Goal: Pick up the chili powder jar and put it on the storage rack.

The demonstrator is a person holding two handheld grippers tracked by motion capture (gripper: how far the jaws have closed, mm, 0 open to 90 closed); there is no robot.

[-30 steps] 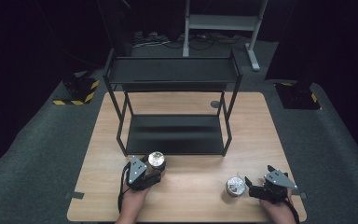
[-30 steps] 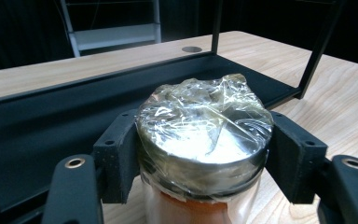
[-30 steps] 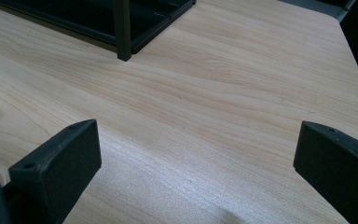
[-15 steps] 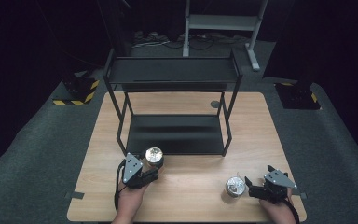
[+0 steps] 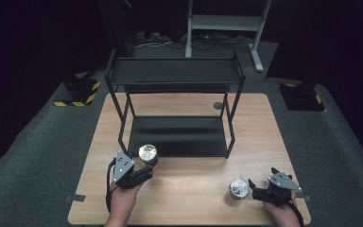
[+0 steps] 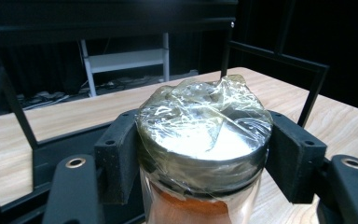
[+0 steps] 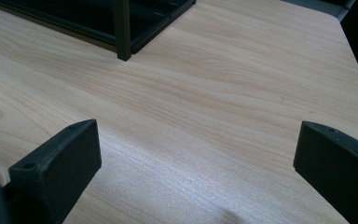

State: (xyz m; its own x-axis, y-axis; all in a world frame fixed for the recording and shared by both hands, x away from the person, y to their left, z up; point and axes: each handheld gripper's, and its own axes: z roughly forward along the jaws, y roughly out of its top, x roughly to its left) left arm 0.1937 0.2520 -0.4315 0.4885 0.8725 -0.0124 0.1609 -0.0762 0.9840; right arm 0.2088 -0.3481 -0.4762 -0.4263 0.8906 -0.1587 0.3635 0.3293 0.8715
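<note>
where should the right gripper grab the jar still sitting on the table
Grip the jar around its round side just under the foil-wrapped lid, coming in level from its right, where the right gripper waits open. It stands upright, so the fingers can close on opposite sides.

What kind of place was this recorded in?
Probably a lab or test studio: a bare wooden table holding a black metal shelf rack, dark surroundings, and hazard-striped stand bases on grey carpet.

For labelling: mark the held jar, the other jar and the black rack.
held jar (image 6: 204, 135), left gripper view, foil-wrapped lid
other jar (image 5: 238, 188), high view, shiny top
black rack (image 5: 175, 71), high view, upper shelf
</note>
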